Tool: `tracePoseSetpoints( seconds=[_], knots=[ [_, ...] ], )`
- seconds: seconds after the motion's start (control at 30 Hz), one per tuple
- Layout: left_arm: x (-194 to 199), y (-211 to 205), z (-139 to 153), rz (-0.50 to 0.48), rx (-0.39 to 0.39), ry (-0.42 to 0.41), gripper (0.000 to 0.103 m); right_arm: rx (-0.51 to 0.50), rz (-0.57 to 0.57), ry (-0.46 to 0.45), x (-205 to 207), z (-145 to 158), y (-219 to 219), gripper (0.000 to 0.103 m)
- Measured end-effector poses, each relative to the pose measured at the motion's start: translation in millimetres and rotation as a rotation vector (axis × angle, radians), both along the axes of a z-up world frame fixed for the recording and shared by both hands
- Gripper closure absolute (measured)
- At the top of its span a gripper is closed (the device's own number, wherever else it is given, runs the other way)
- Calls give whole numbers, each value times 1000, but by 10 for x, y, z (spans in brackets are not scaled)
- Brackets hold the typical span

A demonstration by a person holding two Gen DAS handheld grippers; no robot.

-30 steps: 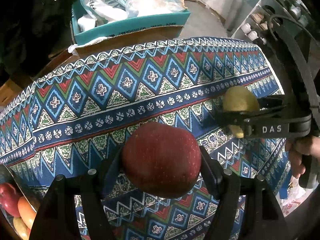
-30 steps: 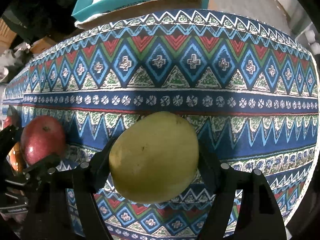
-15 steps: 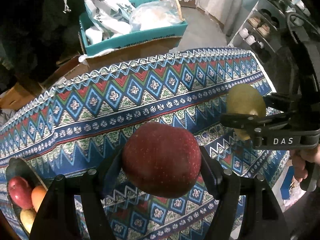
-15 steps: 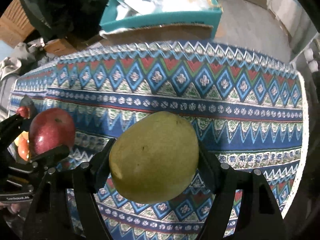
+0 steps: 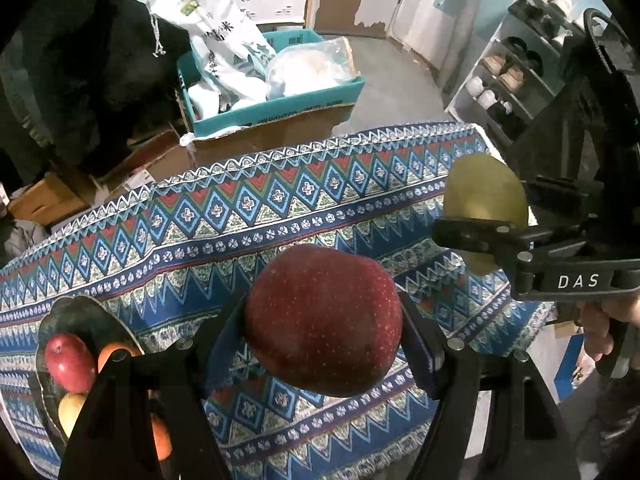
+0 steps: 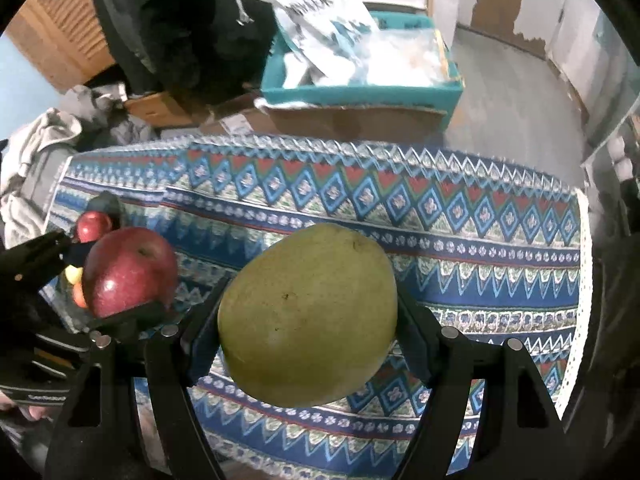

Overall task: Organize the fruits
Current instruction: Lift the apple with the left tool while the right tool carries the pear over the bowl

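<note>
My left gripper (image 5: 323, 320) is shut on a dark red apple (image 5: 323, 320), held high above the patterned tablecloth (image 5: 240, 220). My right gripper (image 6: 308, 316) is shut on a green-yellow mango (image 6: 308, 316), also held above the cloth. The mango (image 5: 484, 196) and right gripper show at the right of the left wrist view. The apple (image 6: 128, 272) shows at the left of the right wrist view. A dark fruit bowl (image 5: 80, 316) at the table's left end holds a red apple (image 5: 66, 360), an orange and a yellow fruit.
Behind the table stands a teal box (image 5: 280, 100) of bags on cardboard boxes. A shoe shelf (image 5: 512, 80) stands at the far right. Grey clothes (image 6: 48, 144) lie beyond the table's left end.
Both grippers have risen well above the table with their fruit. More of the room and the fruit bowl has come into view.
</note>
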State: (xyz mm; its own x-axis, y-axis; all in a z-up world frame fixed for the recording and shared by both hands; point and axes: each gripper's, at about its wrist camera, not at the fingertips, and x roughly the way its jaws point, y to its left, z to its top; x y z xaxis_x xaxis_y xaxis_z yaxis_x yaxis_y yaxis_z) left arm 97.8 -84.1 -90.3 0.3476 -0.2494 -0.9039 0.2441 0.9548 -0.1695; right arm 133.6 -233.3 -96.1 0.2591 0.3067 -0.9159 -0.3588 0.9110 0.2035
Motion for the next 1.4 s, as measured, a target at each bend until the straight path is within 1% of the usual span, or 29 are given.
tracePoseSetpoints(
  seconds=[0.2,0.4,0.5,0.9,1.07,1.2,1.4],
  knots=[
    [-135,94,219,6,-13,-31,29,12,34,-54,-106,266,143,27],
    [-215,254,390,28,10,-67,29,34,54,-83,-158,436,260,27],
    [-249,370,440,40,5,-74,29,41,66,-93,-177,487,337,27],
    [-453,812,570,83,-6,-93,29,71,148,-110,-259,617,776,27],
    [-523,1055,602,123,-6,-110,29,87,183,-115,-284,678,1015,27],
    [-564,1294,587,169,-16,-106,29,93,214,-116,-298,706,1227,27],
    [-671,1641,531,220,4,-115,29,102,267,-107,-318,711,1606,27]
  ],
)
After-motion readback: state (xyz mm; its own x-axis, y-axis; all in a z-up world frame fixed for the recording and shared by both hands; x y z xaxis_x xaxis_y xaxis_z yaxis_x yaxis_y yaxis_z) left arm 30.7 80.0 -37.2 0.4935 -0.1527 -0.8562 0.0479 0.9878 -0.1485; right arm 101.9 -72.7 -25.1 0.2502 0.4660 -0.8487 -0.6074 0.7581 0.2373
